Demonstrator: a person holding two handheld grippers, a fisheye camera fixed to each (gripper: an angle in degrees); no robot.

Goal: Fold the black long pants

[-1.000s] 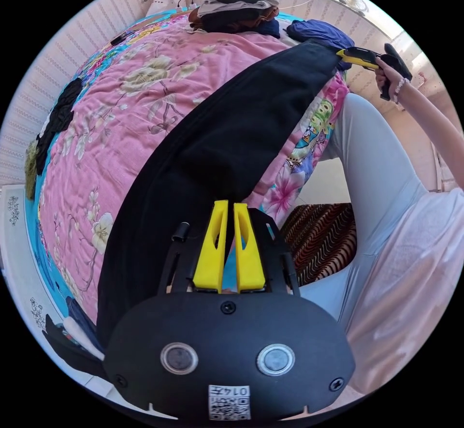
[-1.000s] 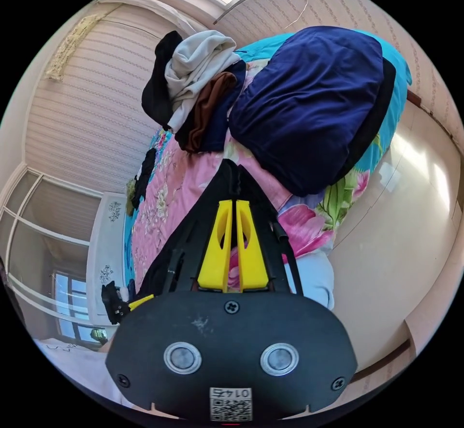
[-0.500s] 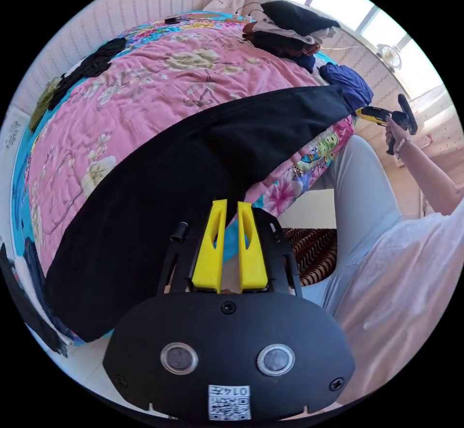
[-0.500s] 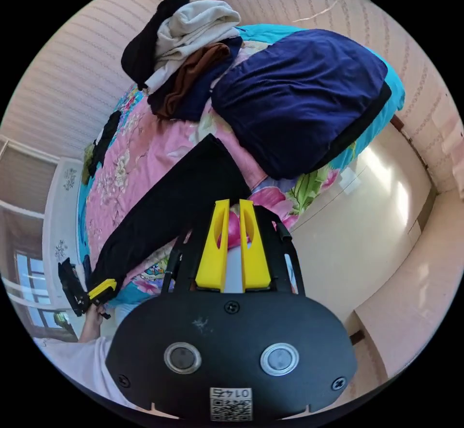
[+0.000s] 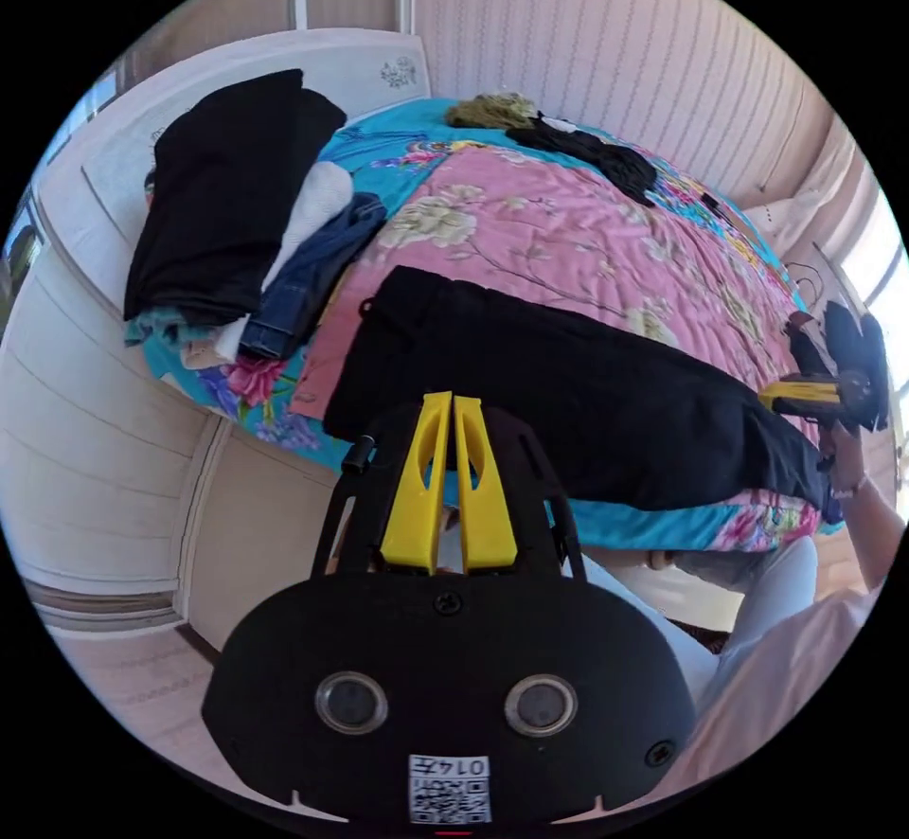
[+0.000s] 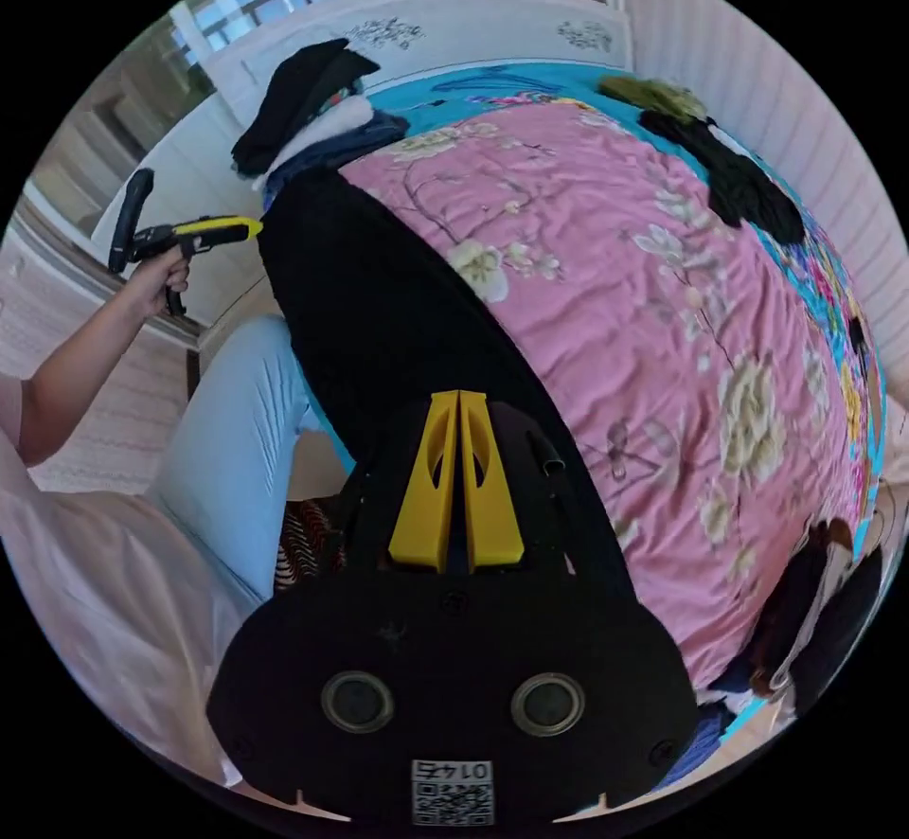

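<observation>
Black long pants (image 5: 578, 394) are laid lengthwise along the near edge of the pink quilt (image 5: 587, 233). Soft, limp, light; best pinched at waistband and hem corners. Left gripper (image 5: 453, 403) and right gripper (image 6: 458, 401) are both pressed together, empty.

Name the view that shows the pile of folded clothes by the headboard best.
The left gripper view: the pile of folded clothes sits near and unblocked, black piece on top, white and denim layers below. The right gripper view shows the same pile farther off and smaller, its lower part hidden behind the black pants.
</observation>
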